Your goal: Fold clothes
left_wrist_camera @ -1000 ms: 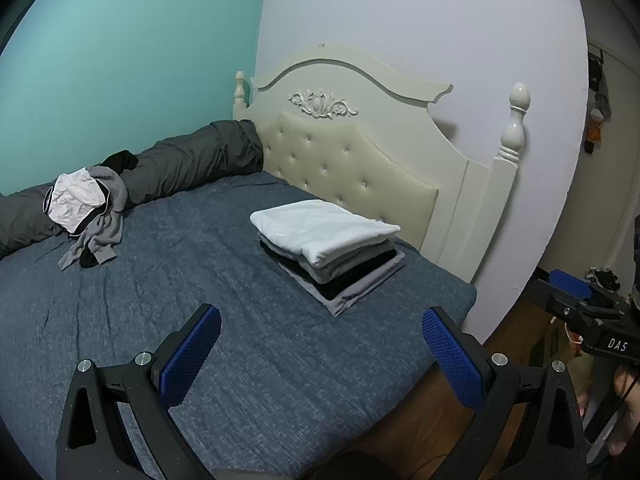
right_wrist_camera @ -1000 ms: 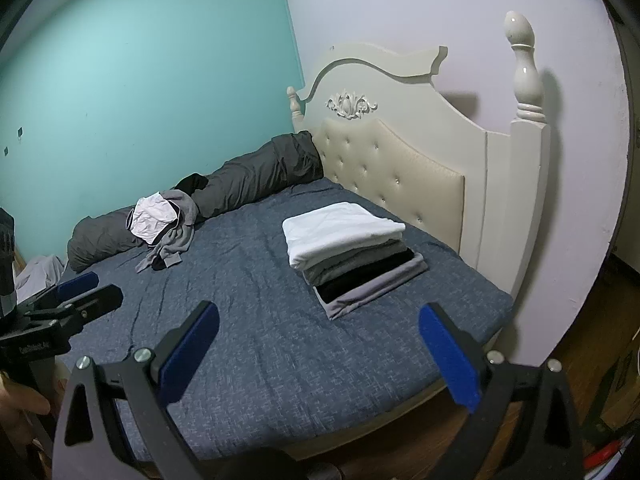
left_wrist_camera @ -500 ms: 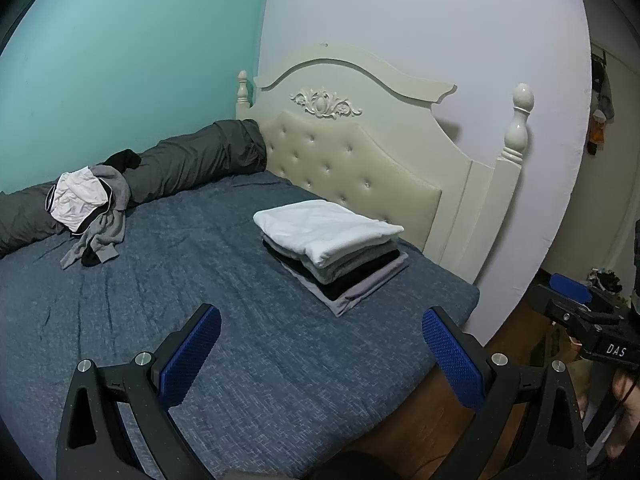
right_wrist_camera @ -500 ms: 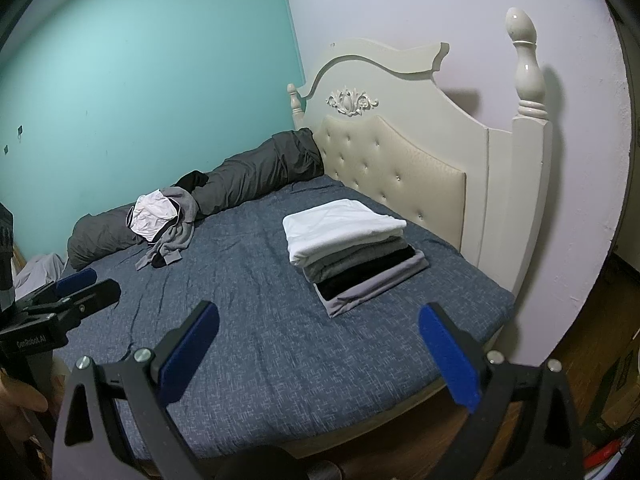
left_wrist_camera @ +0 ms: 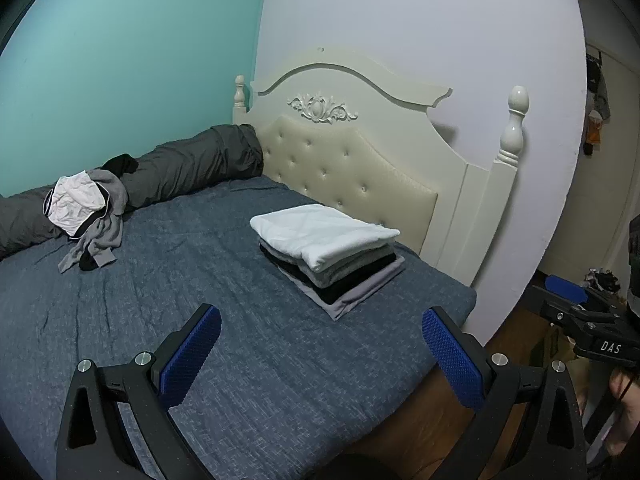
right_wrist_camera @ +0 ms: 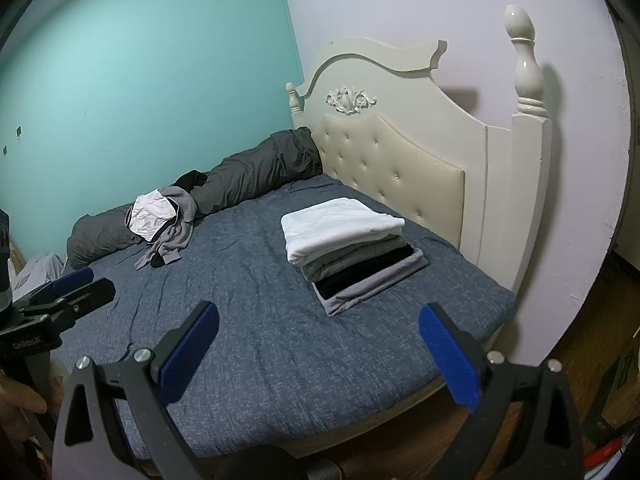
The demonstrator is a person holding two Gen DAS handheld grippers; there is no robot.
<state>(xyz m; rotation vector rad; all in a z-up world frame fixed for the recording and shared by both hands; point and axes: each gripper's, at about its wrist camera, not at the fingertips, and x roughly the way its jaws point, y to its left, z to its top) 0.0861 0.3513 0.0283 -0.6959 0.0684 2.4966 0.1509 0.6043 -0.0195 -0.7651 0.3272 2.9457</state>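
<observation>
While both claws gape empty | folded stack near headboard | unfolded heap against bolster

bed cover: matt heathered blue cloth. headboard: glossy cream wood, tufted smooth padding. gripper pads: blue textured rubbery pads, black matt plastic frame.

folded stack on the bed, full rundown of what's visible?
The folded stack is a neat pile of soft fabric garments lying flat on the blue bedspread, close to the padded headboard but apart from it. A white piece sits on top, grey layers beneath, then a black one, and a wider pale grey piece at the bottom that juts out past the rest. Edges are roughly squared. Nothing grips it: the left gripper and right gripper are both open and well short of it.
</observation>
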